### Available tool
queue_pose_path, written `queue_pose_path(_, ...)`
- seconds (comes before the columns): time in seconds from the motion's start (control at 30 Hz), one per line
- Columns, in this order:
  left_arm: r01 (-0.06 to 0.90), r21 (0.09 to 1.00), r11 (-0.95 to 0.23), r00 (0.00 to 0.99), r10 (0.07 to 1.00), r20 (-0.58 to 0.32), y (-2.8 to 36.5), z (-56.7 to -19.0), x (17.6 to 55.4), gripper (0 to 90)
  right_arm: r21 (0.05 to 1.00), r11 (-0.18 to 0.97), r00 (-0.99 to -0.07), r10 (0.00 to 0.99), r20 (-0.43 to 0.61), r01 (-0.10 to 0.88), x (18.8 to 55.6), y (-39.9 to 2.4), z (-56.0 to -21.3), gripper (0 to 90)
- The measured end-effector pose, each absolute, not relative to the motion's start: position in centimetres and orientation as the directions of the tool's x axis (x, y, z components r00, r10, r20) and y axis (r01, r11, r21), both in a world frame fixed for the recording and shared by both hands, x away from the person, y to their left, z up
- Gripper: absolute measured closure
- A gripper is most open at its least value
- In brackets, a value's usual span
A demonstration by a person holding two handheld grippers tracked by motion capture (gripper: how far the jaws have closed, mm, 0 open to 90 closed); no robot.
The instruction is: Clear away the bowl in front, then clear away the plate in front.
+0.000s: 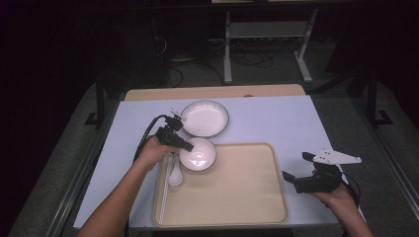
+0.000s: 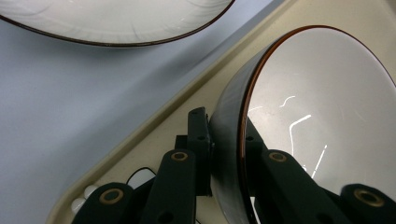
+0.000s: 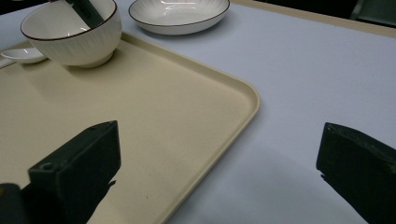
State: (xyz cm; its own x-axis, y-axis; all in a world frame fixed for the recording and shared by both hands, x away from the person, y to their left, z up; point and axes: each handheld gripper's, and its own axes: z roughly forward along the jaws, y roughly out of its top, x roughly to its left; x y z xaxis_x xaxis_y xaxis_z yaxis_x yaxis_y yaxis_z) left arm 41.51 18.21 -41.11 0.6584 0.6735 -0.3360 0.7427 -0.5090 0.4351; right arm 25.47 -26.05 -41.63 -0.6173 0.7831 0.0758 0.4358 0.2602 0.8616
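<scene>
Bowl [image 1: 197, 154], one, one plate [image 1: 205, 118], one spoon [image 1: 175, 175]

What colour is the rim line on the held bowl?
Dark reddish-brown on the white ribbed bowl, clearest in the left gripper view.

i can't read any text, label, brand, number or sign anywhere here. the bowl [image 1: 197, 154] i'm holding is plain white with a dark rim, the plate [image 1: 204, 118] is the same, and the tray [image 1: 237, 197] and the counter [image 1: 276, 123] carry no print or marking that i can make out.
</scene>
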Motion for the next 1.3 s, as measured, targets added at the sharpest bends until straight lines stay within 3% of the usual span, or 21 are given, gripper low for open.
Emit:
queue_pose_path(0.17,0.74,0.442,-0.506,0.663,0.66,-0.353,18.5,-41.4,41.6,79.8,0.861,0.26,-0.617,0.783,0.076,0.437,25.5,-26.1,-41.7,0.0)
queue_pose_path(0.37,0.733,0.477,-0.485,0.667,0.651,-0.362,18.9,-41.0,41.7,70.7,0.861,0.261,-0.616,0.784,0.074,0.436,25.5,-26.1,-41.7,0.0)
queue_pose_path(0.57,0.725,0.515,-0.458,0.667,0.654,-0.357,19.3,-39.6,42.3,47.4,0.861,0.262,-0.616,0.784,0.074,0.437,25.5,-26.2,-41.7,0.0)
queue_pose_path(0.67,0.728,0.539,-0.424,0.654,0.664,-0.362,19.7,-38.7,42.9,43.0,0.861,0.259,-0.614,0.786,0.076,0.438,25.5,-26.2,-41.7,0.0)
queue_pose_path(0.93,0.765,0.555,-0.327,0.589,0.703,-0.398,20.4,-37.7,45.8,40.4,0.861,0.258,-0.613,0.786,0.077,0.439,25.5,-26.2,-41.7,0.0)
queue_pose_path(1.3,0.817,0.529,-0.228,0.477,0.782,-0.401,21.4,-38.9,49.1,44.7,0.862,0.252,-0.61,0.788,0.081,0.439,25.5,-26.4,-41.7,0.0)
